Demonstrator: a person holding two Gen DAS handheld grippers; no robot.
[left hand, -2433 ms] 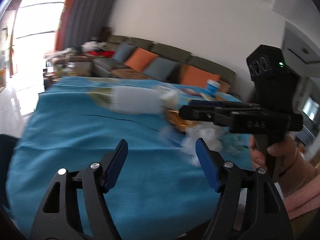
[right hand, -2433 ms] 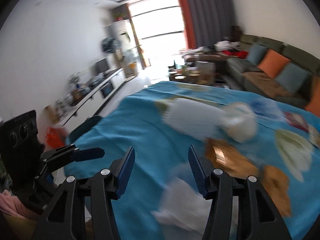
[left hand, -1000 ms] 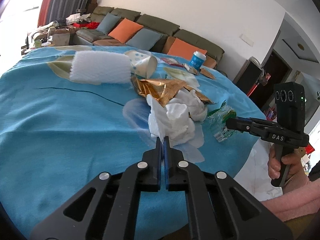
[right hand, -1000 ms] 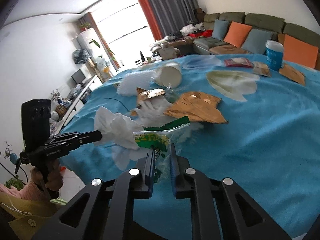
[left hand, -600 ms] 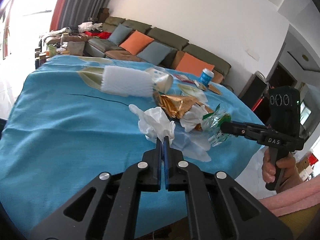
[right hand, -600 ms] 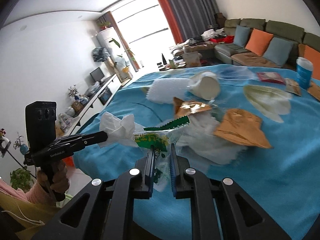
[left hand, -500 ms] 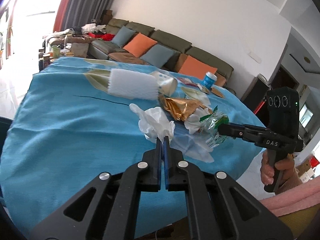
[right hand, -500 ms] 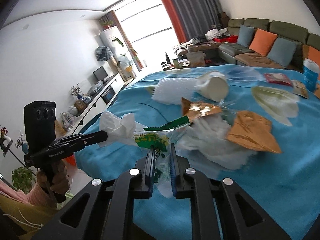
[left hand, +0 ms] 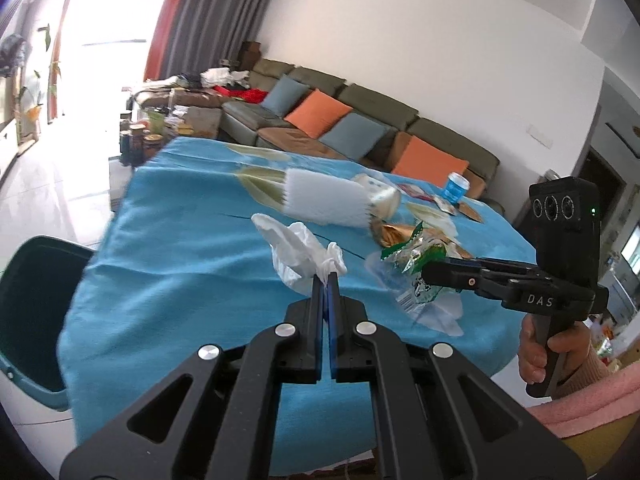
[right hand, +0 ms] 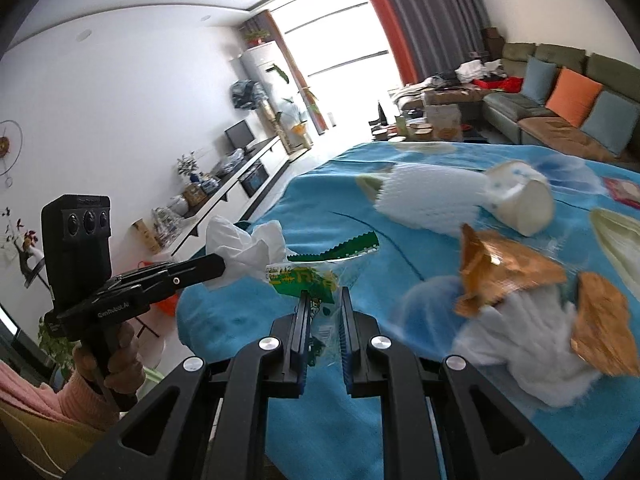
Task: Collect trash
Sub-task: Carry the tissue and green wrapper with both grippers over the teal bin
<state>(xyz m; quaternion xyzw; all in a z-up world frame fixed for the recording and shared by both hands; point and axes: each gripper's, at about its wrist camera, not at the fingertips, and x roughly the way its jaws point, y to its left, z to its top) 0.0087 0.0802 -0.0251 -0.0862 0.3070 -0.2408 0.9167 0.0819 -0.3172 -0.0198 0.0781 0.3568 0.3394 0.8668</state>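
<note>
**Teal bin waited at the table's edge while both grippers carried trash**

Teal plastic, the open-topped bin [left hand: 28, 320] stood at the far left of the left wrist view, below the corner of the table under its blue cloth [left hand: 180, 280]. Just right of it, the left gripper [left hand: 326, 280] was clenched on a crumpled white tissue [left hand: 296, 252], which was lifted clear of the cloth and pinched only by a thin tail. Further right, the right gripper [right hand: 323, 300] grasped a clear plastic wrapper with a green serrated strip [right hand: 316, 272]; its jaws stood slightly apart with the film between them, and the wrapper hung in the air. Beyond, on the cloth, lay a white foam mesh sleeve [right hand: 432, 200], a tipped white paper cup [right hand: 520, 204], golden foil wrappers [right hand: 508, 272] over more white tissue, and — far right, near the sofa side — an upright blue paper cup [left hand: 456, 189].

Judging from this, both pieces were on their way to the bin. The tissue could slip or tear, since so little of it was held. The slick wrapper might slide out, as the jaws were not fully together. Either could miss the bin — both were light and would flutter if let go from high up or short of the rim.
</note>
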